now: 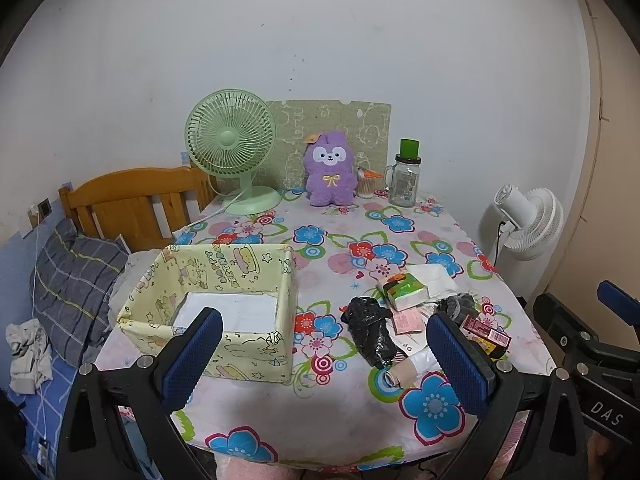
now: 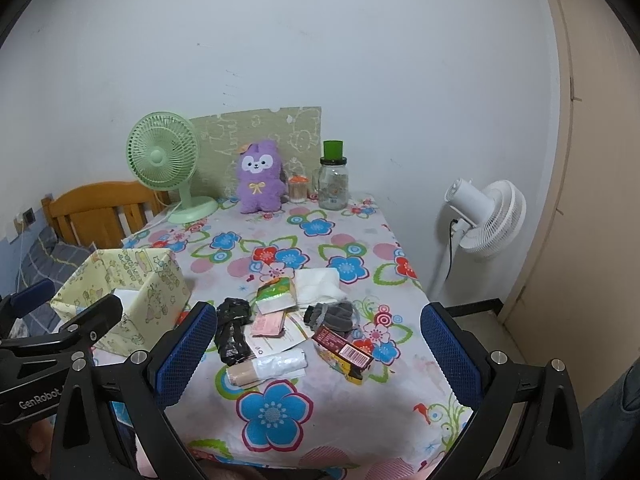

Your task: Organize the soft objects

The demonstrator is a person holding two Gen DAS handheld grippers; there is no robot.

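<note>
A yellow patterned fabric box (image 1: pixel 224 280) (image 2: pixel 132 280) stands open on the left of the floral table; a white sheet lines its bottom. To its right lies a heap: a crumpled black bag (image 1: pixel 370 330) (image 2: pixel 232 332), a green tissue pack (image 1: pixel 404 290) (image 2: pixel 276 292), white tissue (image 1: pixel 436 276) (image 2: pixel 320 280), a grey sock (image 1: pixel 460 304) (image 2: pixel 332 312), a red carton (image 1: pixel 486 330) (image 2: pixel 344 350) and a beige roll (image 1: pixel 400 374) (image 2: pixel 244 374). A purple plush (image 1: pixel 330 170) (image 2: pixel 260 178) sits at the back. My left gripper (image 1: pixel 326 360) (image 2: pixel 80 296) hovers open at the box's near corner. My right gripper (image 2: pixel 318 352) (image 1: pixel 580 298) hangs open over the heap's near side.
A green desk fan (image 1: pixel 232 148) and a glass jar with a green lid (image 1: pixel 406 176) stand at the back by the wall. A white floor fan (image 2: pixel 488 216) stands right of the table. Left of the table are a wooden headboard (image 1: pixel 132 200) and bedding.
</note>
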